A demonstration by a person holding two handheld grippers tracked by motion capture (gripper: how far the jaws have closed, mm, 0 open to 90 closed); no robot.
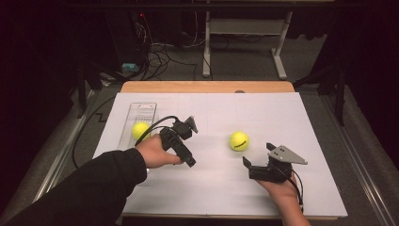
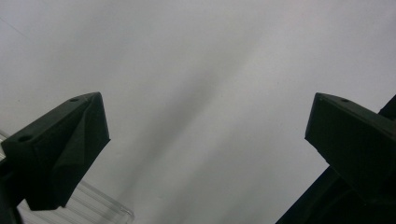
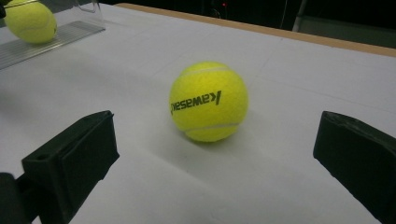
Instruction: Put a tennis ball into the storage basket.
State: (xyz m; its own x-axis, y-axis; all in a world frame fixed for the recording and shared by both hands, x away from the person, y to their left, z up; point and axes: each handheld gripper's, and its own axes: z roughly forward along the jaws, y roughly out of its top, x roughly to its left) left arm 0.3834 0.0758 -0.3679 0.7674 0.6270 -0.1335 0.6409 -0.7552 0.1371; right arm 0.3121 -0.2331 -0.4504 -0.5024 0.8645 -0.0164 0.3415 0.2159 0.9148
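Two tennis balls: one (image 1: 140,130) in our clear tray (image 1: 139,111), one (image 3: 208,101) ahead of our right gripper (image 3: 212,158); both grippers, left (image 2: 205,140) included, gape empty.

Your table (image 1: 207,86) is wood, covered by a white sheet (image 1: 263,117). On the sheet you have a clear tray (image 1: 141,109) at left and a ball (image 1: 239,141) near the middle.

Count: two yellow tennis balls, one in the tray (image 1: 139,129), one loose on the counter (image 1: 239,141). One clear plastic tray (image 1: 141,110). Two hand-held tools, left (image 1: 190,143) and right (image 1: 257,156).
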